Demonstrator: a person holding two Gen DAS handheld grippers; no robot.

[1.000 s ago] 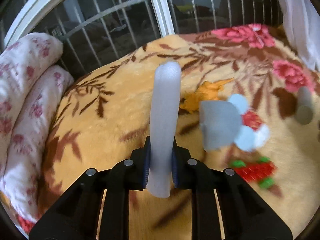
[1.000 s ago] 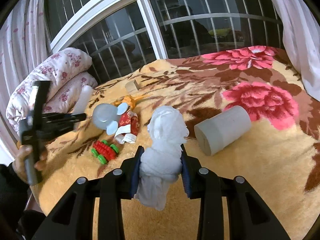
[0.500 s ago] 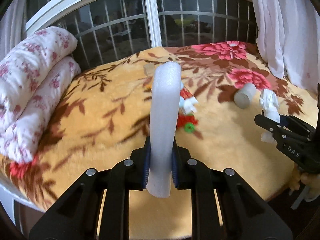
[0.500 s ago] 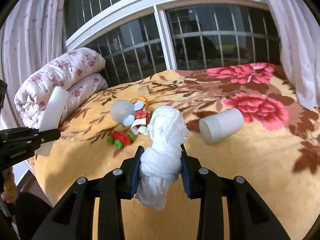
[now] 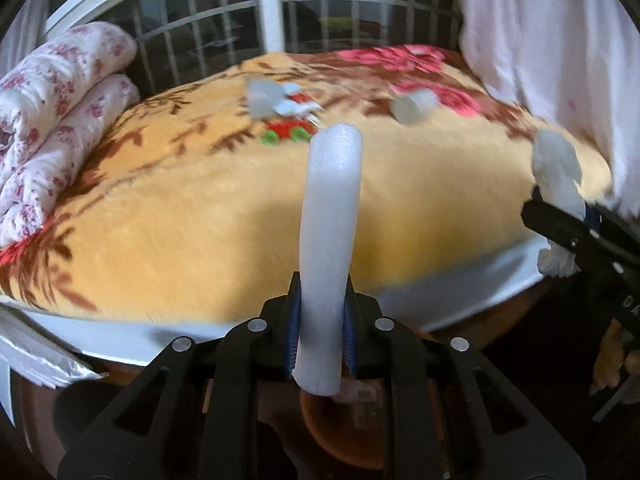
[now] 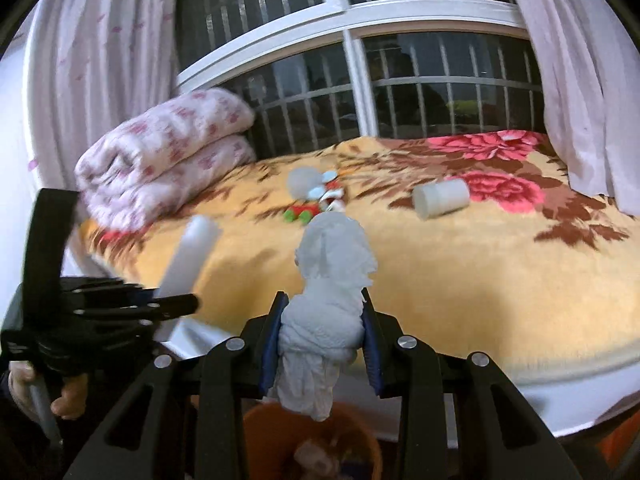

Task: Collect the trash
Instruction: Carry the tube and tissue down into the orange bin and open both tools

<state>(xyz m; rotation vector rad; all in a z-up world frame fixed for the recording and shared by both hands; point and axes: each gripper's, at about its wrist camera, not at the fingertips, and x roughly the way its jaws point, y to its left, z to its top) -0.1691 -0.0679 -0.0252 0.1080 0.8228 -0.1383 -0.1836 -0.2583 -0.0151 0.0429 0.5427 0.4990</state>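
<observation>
My left gripper is shut on a white foam strip that stands upright between its fingers. My right gripper is shut on a crumpled white tissue wad. Both are held off the bed's near edge, above an orange bin, which also shows in the left wrist view with some trash inside. The left gripper with the foam strip shows at the left of the right wrist view. The right gripper with the tissue wad shows at the right of the left wrist view.
On the yellow floral blanket lie a white cylinder, a red and green toy and a grey and red toy heap. A folded pink quilt sits at the left. A barred window and curtains stand behind.
Both grippers have drawn back from over the bed to beyond its near edge, each holding its item. The orange bin has come into view below them.
</observation>
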